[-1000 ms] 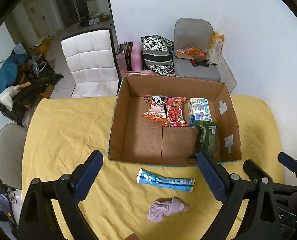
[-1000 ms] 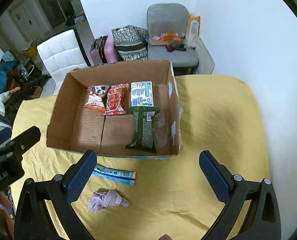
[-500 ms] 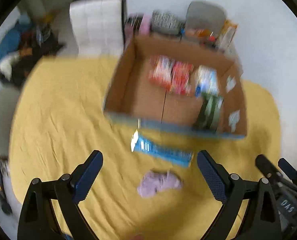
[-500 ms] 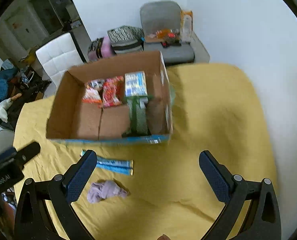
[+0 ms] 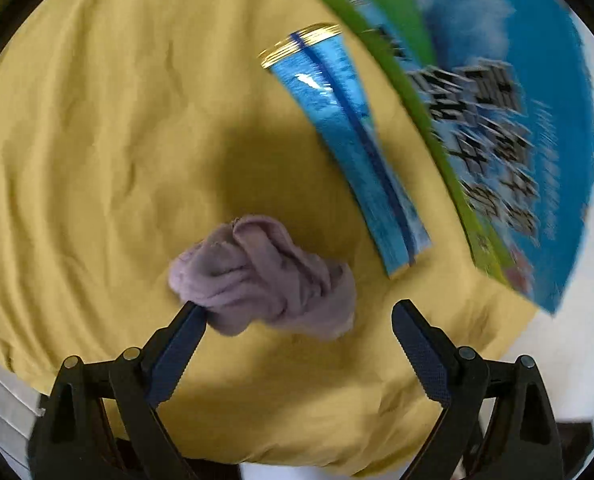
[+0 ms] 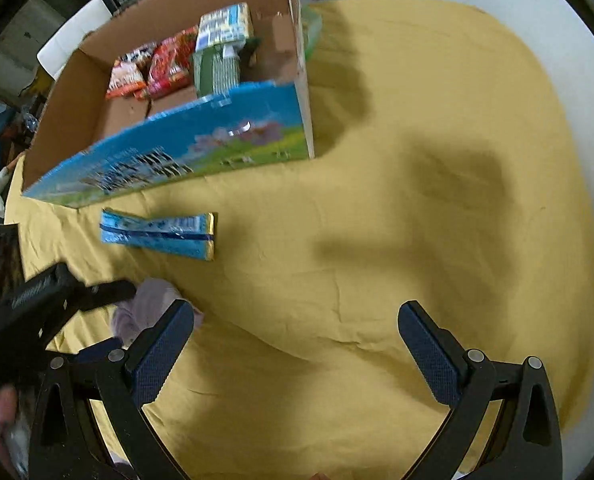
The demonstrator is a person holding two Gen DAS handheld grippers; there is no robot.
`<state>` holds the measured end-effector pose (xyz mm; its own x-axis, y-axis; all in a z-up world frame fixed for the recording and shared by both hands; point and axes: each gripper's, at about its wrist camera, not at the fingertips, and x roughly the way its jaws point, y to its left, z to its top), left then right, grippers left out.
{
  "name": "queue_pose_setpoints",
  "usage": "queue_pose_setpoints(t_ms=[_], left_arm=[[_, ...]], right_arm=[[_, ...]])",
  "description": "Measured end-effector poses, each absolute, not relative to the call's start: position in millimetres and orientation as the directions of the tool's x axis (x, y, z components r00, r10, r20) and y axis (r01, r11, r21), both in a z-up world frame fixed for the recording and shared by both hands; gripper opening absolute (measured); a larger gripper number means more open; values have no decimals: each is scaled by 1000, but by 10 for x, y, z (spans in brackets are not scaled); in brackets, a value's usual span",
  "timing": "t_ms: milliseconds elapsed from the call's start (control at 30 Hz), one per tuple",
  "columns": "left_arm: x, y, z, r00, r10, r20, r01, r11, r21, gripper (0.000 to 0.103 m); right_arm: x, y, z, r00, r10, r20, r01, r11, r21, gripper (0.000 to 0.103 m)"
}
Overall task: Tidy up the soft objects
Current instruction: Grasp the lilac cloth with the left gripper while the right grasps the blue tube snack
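A crumpled purple cloth (image 5: 265, 276) lies on the yellow tablecloth (image 5: 97, 160). My left gripper (image 5: 297, 316) is open, low over the cloth, its left fingertip touching the cloth's edge. A long blue snack packet (image 5: 349, 148) lies just beyond the cloth. The cardboard box (image 6: 81, 84) with a blue printed front holds several snack packs (image 6: 169, 64). My right gripper (image 6: 297, 324) is open and empty over bare tablecloth. The right wrist view also shows the cloth (image 6: 149, 308), the blue packet (image 6: 157, 232) and the left gripper body (image 6: 37, 300).
The box's blue front wall (image 5: 517, 120) stands close on the right of the left wrist view. The table's near edge (image 5: 257, 468) lies just below the left gripper. A white chair (image 6: 73, 36) stands behind the box. The white wall (image 6: 537, 8) is to the right.
My left gripper has dropped from high above the table down to the purple cloth. My right gripper has also come lower and closer to the tablecloth. Both stayed open.
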<state>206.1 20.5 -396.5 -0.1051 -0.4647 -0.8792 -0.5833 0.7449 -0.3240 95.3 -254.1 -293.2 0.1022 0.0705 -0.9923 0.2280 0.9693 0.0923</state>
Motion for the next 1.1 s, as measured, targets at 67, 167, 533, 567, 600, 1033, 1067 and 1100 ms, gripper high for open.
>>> queue_pose_setpoints(t_ms=[67, 167, 533, 567, 600, 1033, 1067, 1100], left_arm=[[2102, 187, -4054, -106, -445, -889, -599, 743, -300, 91], [2135, 140, -4071, -103, -381, -919, -580, 774, -256, 75], [2046, 299, -3677, -72, -129, -989, -279, 955, -104, 41], [2043, 352, -3631, -63, -93, -994, -258, 963, -74, 41], [2048, 411, -3594, -53, -68, -996, -249, 967, -53, 41], [2177, 497, -3773, -59, -43, -997, -266, 964, -25, 45], [2186, 470, -3783, -59, -39, -997, -262, 965, -22, 45], [2115, 462, -3814, -58, -38, -998, -262, 965, -22, 45]], right_arm=[[968, -2531, -3021, 93, 85, -992, 212, 972, 103, 103], [1052, -2481, -3069, 82, 106, -991, 165, 979, 119, 103], [1534, -1704, -3324, 39, 140, -989, -251, 960, 126, 103], [1571, -1591, -3363, 41, 128, -991, -296, 949, 110, 103], [1607, -1452, -3406, 48, 120, -992, -350, 932, 96, 103], [1875, -630, -3929, 48, 41, -998, -512, 859, 10, 76], [1871, -610, -3951, 55, 30, -998, -516, 857, -3, 76], [1860, -587, -3952, 68, 27, -997, -521, 853, -12, 72]])
